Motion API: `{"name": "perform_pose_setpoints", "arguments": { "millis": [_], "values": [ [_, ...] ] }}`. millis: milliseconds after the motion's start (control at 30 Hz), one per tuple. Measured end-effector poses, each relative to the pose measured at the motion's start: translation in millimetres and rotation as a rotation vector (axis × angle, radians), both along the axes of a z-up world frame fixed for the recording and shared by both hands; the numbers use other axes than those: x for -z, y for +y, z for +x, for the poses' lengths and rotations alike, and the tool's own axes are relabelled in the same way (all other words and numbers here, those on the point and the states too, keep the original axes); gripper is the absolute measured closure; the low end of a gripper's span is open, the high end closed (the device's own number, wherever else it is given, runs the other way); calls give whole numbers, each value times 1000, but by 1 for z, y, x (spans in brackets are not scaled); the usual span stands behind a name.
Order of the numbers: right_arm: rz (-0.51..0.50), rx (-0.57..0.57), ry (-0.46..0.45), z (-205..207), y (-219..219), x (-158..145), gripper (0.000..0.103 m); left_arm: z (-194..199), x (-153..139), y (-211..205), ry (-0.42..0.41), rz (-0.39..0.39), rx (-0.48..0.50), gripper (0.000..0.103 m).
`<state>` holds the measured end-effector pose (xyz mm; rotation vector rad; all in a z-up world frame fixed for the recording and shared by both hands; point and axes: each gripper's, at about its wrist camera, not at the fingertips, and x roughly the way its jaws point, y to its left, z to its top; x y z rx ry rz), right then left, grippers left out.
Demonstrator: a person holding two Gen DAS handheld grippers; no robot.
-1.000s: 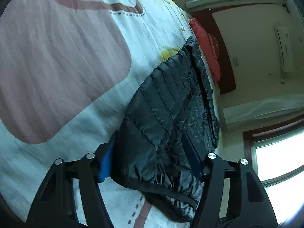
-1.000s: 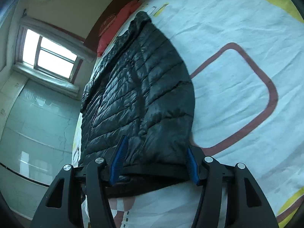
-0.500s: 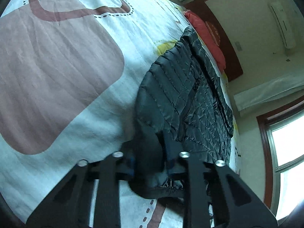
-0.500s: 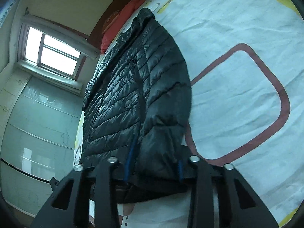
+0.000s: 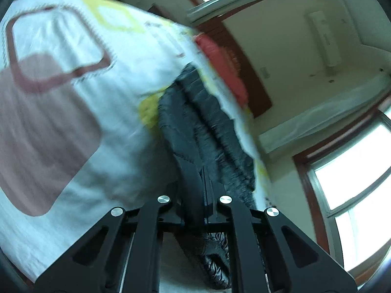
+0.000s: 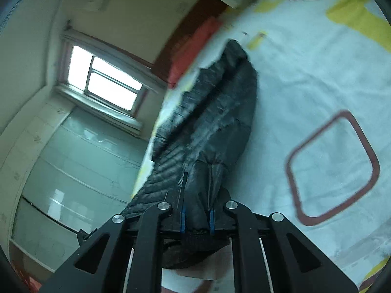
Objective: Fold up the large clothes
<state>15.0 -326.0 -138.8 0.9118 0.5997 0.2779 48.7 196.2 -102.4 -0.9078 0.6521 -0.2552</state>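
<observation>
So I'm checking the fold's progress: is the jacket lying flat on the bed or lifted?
Partly lifted: the jacket's near hem is bunched in both shut grippers; its far end rests on the bed.

Motion-blurred fisheye views; glaring windows [image 5: 354, 166]; dim room.

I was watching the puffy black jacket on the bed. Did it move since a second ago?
Yes. Both grippers, left and right, have pinched the black jacket's hem and lifted it off the patterned bedsheet, where it lay flat.
</observation>
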Motion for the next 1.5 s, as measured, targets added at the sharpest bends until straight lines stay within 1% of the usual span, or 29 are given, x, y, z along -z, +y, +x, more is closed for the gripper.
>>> {"name": "perform_pose_setpoints", "arguments": {
  "millis": [100, 200, 300, 400, 467, 533, 600, 700, 800, 833, 900, 933, 967, 1000, 1033, 1100, 1233, 1333, 1400, 1500],
  "values": [
    [-8, -9, -57, -5, 2, -23, 91, -5, -23, -1, -52, -15, 5, 95],
    [-3, -12, -126, -11, 2, -48, 91, -17, -57, -1, -140, -1, 11, 95],
    [-7, -7, -205, -21, -3, -78, 91, -27, -85, 3, -208, -12, 7, 95],
    [-14, -3, -268, -28, -7, -99, 91, -33, -104, 8, -256, -20, 1, 95],
    [-20, -5, -295, -27, -9, -109, 91, -28, -116, 7, -278, -24, 6, 95],
    [-21, -11, -303, -16, -11, -117, 91, -16, -122, 3, -283, -5, 15, 95],
    [-23, -13, -304, -1, -12, -118, 91, 5, -124, -2, -280, 16, 21, 95],
    [17, -21, -295, 38, -18, -115, 91, 37, -121, -3, -267, 15, 19, 95],
    [27, -12, -285, 86, -25, -117, 91, 84, -121, -9, -261, 38, 21, 95],
    [19, -8, -284, 98, -25, -117, 91, 104, -120, -13, -258, 58, 23, 95],
    [16, -4, -267, 128, -26, -115, 91, 144, -116, -23, -240, 96, 22, 95],
    [21, -1, -254, 151, -27, -112, 91, 160, -114, -28, -231, 112, 20, 95],
    [18, -1, -246, 161, -27, -111, 91, 179, -110, -32, -219, 127, 15, 95],
    [11, 4, -231, 181, -27, -107, 91, 199, -105, -37, -202, 139, 15, 95],
    [9, 10, -215, 197, -28, -102, 91, 212, -100, -40, -186, 149, 13, 95],
    [8, 15, -172, 235, -28, -91, 91, 250, -84, -48, -143, 175, 11, 95],
    [-5, 30, -95, 298, -31, -63, 91, 308, -50, -59, -70, 224, 10, 95],
    [-20, 38, -44, 335, -33, -43, 91, 347, -21, -66, -10, 257, 9, 95],
    [-41, 51, 3, 363, -34, -23, 91, 371, -2, -69, 28, 289, 3, 95],
    [-60, 67, 64, 389, -38, 1, 91, 401, 25, -69, 79, 325, -1, 95]
  ]
}}
